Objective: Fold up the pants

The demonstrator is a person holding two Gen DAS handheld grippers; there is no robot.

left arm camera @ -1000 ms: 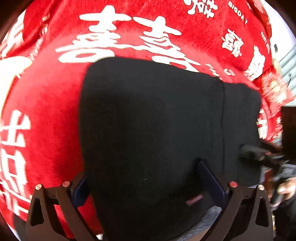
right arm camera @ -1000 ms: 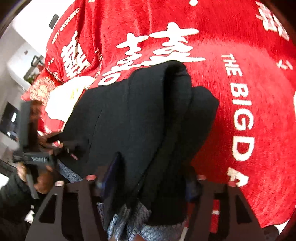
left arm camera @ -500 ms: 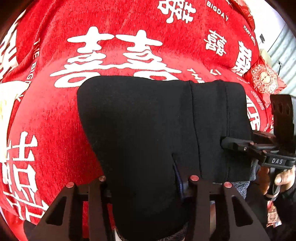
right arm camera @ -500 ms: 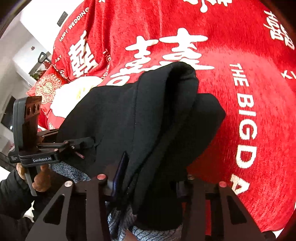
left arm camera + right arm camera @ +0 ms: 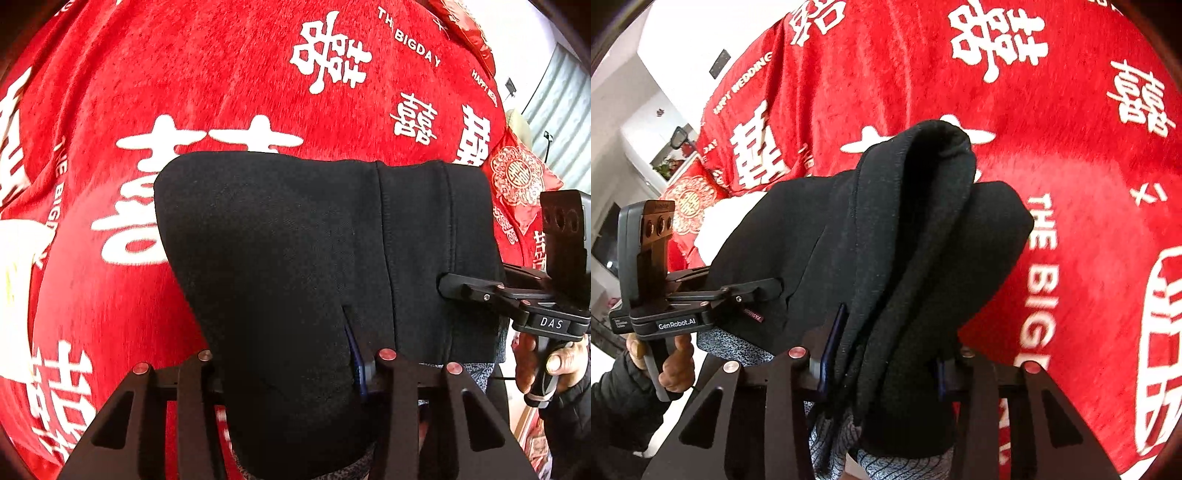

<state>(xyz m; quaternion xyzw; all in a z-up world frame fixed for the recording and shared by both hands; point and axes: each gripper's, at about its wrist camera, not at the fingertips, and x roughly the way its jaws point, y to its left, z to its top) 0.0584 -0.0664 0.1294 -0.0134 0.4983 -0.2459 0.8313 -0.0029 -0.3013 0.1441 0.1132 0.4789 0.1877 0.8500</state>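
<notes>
Black pants (image 5: pixel 295 251), folded into a thick bundle with a grey knit lining showing at the near edge. They are raised above red bedding; apparently several layers hang doubled at the right.

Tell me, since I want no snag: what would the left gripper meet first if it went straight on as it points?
The black pants, already bunched between the left gripper fingers; beyond them, probably the red blanket.
</notes>
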